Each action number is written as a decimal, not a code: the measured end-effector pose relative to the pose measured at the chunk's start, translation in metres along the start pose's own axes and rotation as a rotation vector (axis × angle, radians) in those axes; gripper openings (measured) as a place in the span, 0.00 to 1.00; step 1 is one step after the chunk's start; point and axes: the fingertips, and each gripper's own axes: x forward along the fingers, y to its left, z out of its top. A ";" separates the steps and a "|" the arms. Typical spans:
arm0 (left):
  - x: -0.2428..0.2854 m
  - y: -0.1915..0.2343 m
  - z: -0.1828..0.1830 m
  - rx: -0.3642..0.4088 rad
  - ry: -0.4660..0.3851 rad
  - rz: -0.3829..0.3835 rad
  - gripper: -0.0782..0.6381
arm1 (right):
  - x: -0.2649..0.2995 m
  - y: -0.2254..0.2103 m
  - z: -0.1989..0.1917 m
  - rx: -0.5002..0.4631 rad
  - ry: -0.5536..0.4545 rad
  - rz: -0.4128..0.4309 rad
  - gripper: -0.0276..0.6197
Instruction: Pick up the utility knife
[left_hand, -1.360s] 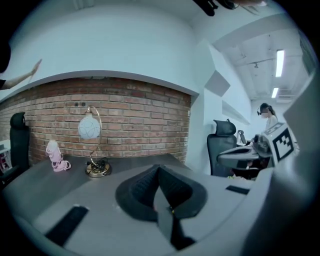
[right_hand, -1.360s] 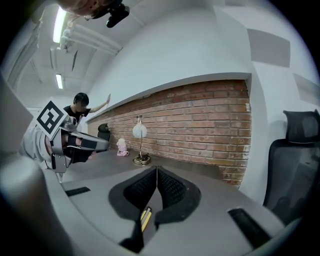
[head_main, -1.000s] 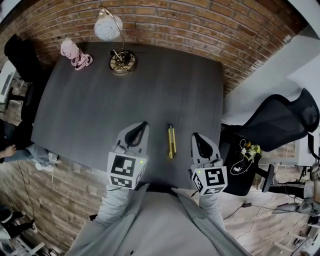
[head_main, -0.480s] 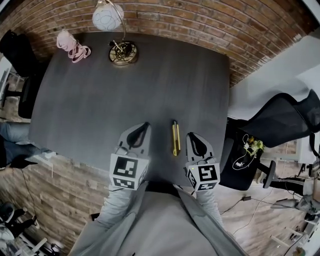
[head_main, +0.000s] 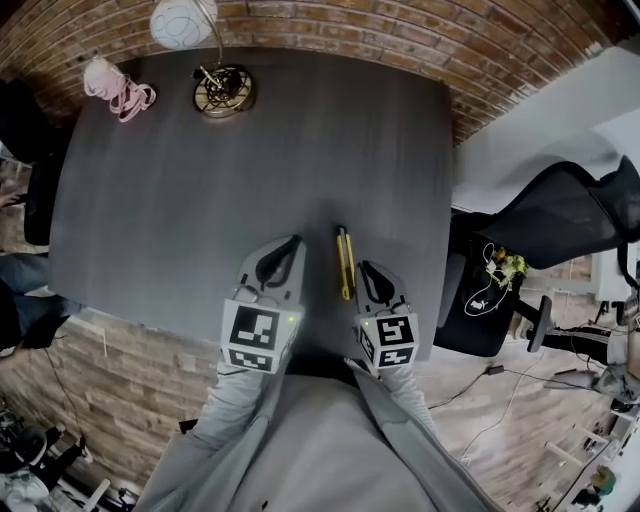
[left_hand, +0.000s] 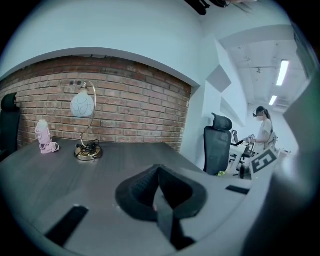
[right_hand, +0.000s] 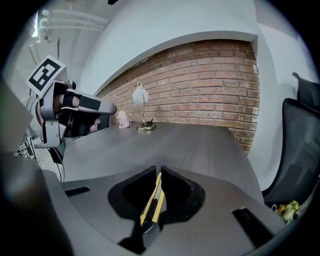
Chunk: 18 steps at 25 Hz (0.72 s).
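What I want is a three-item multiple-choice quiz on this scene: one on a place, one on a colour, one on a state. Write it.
1. Where is the knife?
A in a box
B on the table, between the left claw and the right claw
C on a shelf

2. What colour is the knife's body?
A yellow
B red
C blue

3. How do the jaws of the right claw stand?
A wide apart
B clamped on a cup
C shut

Key:
1 B: the head view shows it flat on the table between the two claws.
2 A: its body shows yellow in the head view and the right gripper view.
3 C: the tips meet in the right gripper view.
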 end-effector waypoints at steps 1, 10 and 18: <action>0.001 -0.001 -0.001 -0.002 0.003 -0.006 0.14 | 0.002 0.002 -0.005 0.001 0.012 0.003 0.08; 0.003 0.002 -0.014 -0.008 0.025 -0.014 0.14 | 0.021 0.011 -0.052 0.007 0.131 0.005 0.37; 0.003 0.001 -0.022 -0.018 0.038 -0.027 0.14 | 0.034 0.016 -0.076 -0.036 0.195 -0.009 0.38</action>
